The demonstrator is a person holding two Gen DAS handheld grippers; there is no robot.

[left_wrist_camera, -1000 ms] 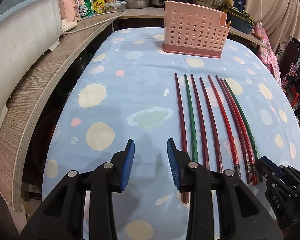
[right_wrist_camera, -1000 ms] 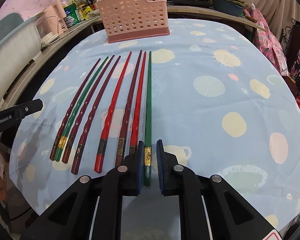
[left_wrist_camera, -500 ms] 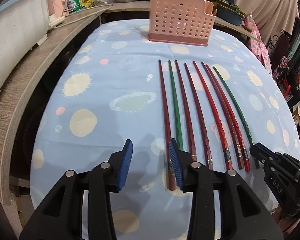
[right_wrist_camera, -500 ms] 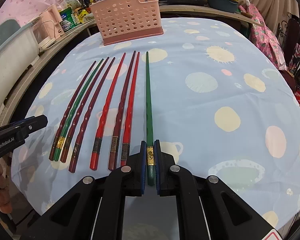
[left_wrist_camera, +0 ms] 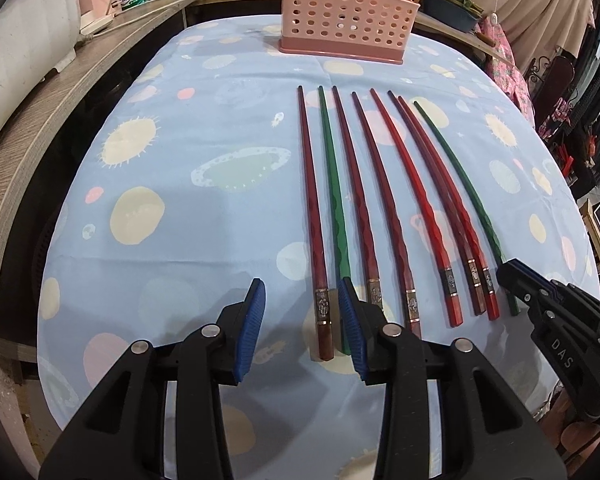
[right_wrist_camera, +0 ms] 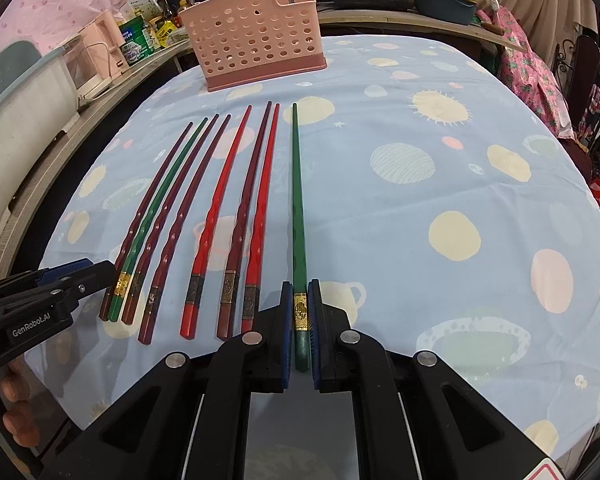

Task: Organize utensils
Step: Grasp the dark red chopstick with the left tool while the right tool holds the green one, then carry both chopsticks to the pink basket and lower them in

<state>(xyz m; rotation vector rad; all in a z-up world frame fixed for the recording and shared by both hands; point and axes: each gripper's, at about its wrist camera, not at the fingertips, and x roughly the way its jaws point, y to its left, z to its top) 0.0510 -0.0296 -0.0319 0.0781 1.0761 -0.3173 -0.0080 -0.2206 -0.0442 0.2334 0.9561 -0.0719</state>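
Several red, dark red and green chopsticks (left_wrist_camera: 380, 200) lie side by side on the blue planet-print tablecloth (left_wrist_camera: 172, 240). My left gripper (left_wrist_camera: 304, 328) is open low over their near ends. The leftmost dark red chopstick (left_wrist_camera: 323, 312) lies between its fingers, close to the right pad (left_wrist_camera: 352, 328), which hides the end of a green one (left_wrist_camera: 338, 232). My right gripper (right_wrist_camera: 300, 296) is shut on the rightmost green chopstick (right_wrist_camera: 298, 200), near its gold band. A pink perforated holder (right_wrist_camera: 256, 40) stands upright at the table's far side.
A wooden counter (left_wrist_camera: 40, 128) with a white bin (left_wrist_camera: 20, 20) curves along the left. Bottles and pots crowd the back shelf (right_wrist_camera: 148, 40). Fabric and a chair stand to the right (right_wrist_camera: 580, 64). A hand's fingers (right_wrist_camera: 16, 420) show under the left gripper (right_wrist_camera: 60, 284).
My left gripper has come down and forward over the chopstick ends, so the leftmost dark red one now lies between its fingers. The right gripper keeps hold of the green chopstick.
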